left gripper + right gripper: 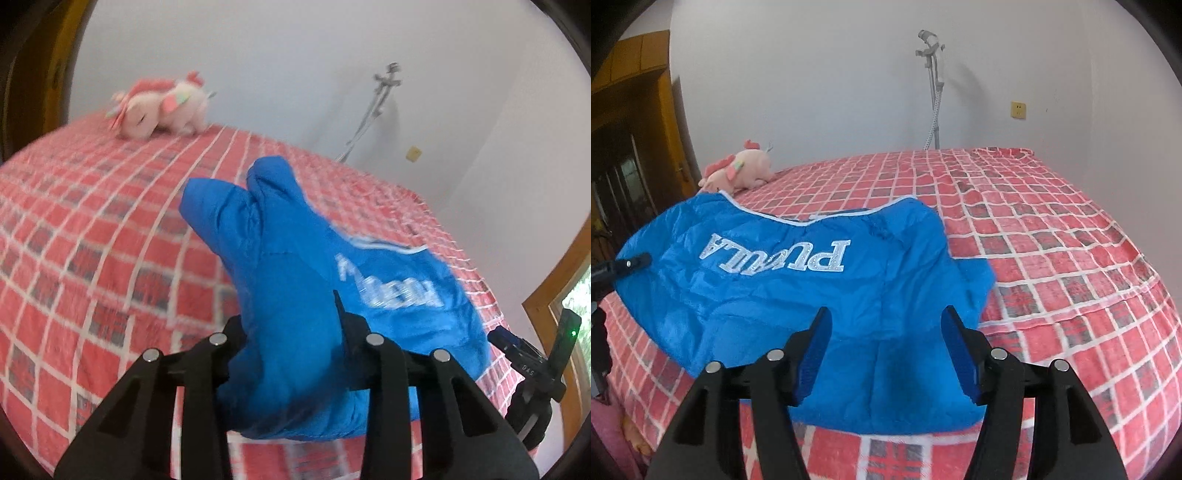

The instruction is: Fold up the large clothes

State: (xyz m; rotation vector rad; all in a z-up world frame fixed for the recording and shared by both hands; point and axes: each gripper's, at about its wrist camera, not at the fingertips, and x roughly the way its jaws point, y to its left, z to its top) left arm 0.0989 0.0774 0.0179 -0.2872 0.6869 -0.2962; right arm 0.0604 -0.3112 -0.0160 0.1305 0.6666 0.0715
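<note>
Left-wrist and right-wrist views of a bed covered by a red checked bedspread (1052,236). A blue padded garment (798,295) with white lettering lies on the near part of the bedspread, directly ahead of both claws. The left gripper (291,332) is clamped on a bunched fold of the blue fabric, which fills the space between its two black fingers and rises ahead of them in a raised, blurred mass. The right gripper (886,350) has its blue-padded fingers standing apart; the garment's near edge lies below and between them, and neither pad presses on the cloth. In the right-wrist view the tip of the left gripper appears far to the left, at the garment's left edge; in the left-wrist view the right gripper's body shows at the far right. A pink plush toy (738,170) rests on the bedspread well beyond the garment, ahead and to the left of both claws. A grey crutch (932,85) stands against the white wall behind the bed, with a yellowed wall socket (1018,109) to its right.
</note>
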